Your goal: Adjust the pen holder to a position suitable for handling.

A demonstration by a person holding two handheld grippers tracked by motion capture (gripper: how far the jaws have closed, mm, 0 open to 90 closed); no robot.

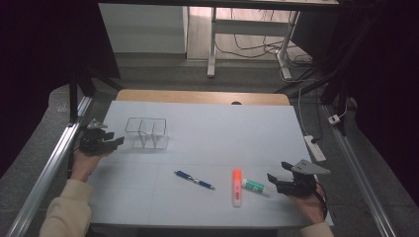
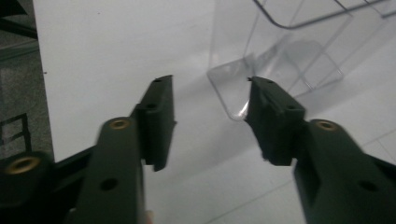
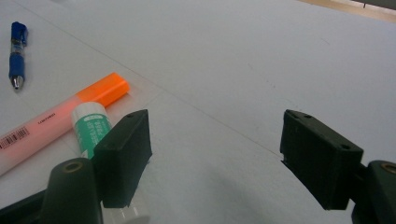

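the left claw (image 2: 210, 100) is hovering with jaws apart just left of the clear organizer (image 1: 146, 132) (nothing between them). the right claw (image 3: 215, 154) is resting wide apart beside the glue stick (image 3: 91, 127) on the counter (image 1: 222, 133).

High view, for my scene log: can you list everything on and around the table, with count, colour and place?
Organizer: one, clear plastic with compartments, far left of the table.
Pen: one, blue, near middle, lying flat.
Highlighter: one, orange cap with pale pink body, right of the pen.
Glue stick: one, green and white, lying beside the highlighter.
Table: one, pale blue-grey surface, wooden far edge.
Power strip: one, white, on the floor to the right.
Left hand-held gripper: one, black, jaws apart with nothing between them, by the organizer's corner.
Right hand-held gripper: one, black, jaws wide open, next to the glue stick.
Sleeve: cream, bottom left.
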